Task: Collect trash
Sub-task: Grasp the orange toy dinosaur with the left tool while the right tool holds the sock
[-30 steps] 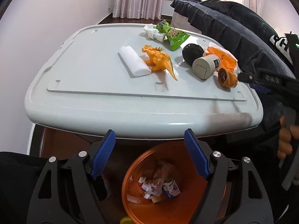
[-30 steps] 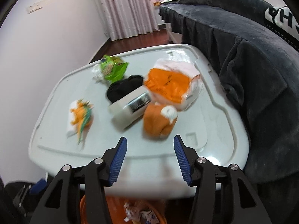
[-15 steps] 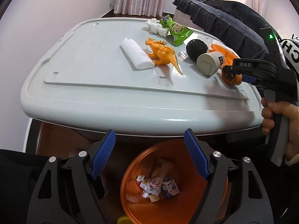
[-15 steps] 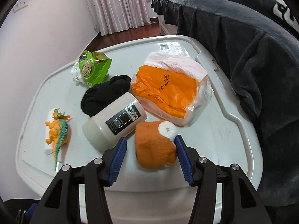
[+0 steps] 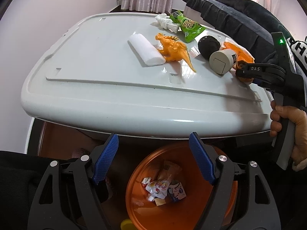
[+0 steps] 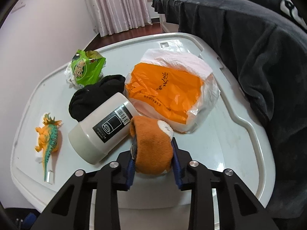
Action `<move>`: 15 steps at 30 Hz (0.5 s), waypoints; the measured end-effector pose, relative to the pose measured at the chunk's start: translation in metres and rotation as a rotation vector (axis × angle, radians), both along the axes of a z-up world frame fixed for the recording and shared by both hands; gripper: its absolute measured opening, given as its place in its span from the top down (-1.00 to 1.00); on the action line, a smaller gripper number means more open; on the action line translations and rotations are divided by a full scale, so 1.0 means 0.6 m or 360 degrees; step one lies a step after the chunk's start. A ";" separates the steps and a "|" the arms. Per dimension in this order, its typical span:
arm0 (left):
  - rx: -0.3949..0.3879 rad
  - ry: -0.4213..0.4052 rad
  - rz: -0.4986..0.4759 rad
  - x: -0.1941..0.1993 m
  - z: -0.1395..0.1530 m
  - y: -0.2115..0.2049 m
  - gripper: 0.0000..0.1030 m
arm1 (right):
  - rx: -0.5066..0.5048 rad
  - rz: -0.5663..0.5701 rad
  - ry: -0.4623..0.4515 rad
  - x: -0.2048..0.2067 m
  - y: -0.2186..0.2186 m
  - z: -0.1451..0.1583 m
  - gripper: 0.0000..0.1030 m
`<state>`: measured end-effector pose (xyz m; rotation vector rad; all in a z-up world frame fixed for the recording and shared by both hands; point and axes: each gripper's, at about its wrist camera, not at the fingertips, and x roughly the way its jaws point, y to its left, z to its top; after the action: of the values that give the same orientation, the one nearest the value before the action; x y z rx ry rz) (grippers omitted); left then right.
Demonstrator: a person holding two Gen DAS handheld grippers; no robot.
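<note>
An orange sock (image 6: pixel 151 140) with a white patch lies near the front right of the white lid (image 6: pixel 220 134). My right gripper (image 6: pixel 153 147) is closing its jaws, and both blue pads press the sock's sides. In the left wrist view, the right gripper (image 5: pixel 243 72) sits low over the lid, held by a hand (image 5: pixel 295 120). My left gripper (image 5: pixel 153 140) stands open and empty above an orange bin (image 5: pixel 145 210) that holds crumpled wrappers (image 5: pixel 163 187). A green snack wrapper (image 6: pixel 86 69) and an orange plastic bag (image 6: pixel 168 88) on white paper also lie on the lid.
A white jar (image 6: pixel 101 132) lies on its side, touching the sock's left. Behind it sits a black sock (image 6: pixel 96 97). An orange toy dinosaur (image 6: pixel 48 136), a white foam roll (image 5: pixel 145 49) and a knotted tissue (image 5: pixel 165 22) lie further left. A dark blanket (image 6: pixel 259 57) borders the right.
My right gripper came forward and down to the orange sock, and its jaws closed from wide apart onto the sock's sides. The left gripper stayed where it was.
</note>
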<state>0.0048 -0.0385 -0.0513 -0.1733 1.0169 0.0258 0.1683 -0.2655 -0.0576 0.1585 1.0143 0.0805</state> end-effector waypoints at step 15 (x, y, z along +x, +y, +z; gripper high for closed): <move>0.0022 -0.0190 -0.0020 0.154 0.079 -0.029 -0.45 | 0.0187 0.0096 -0.0178 -0.053 0.003 0.063 0.41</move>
<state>0.0969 -0.0559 -0.0040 -0.1542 0.8985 0.0107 0.1363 -0.2635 -0.0200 0.2279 0.9034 0.2022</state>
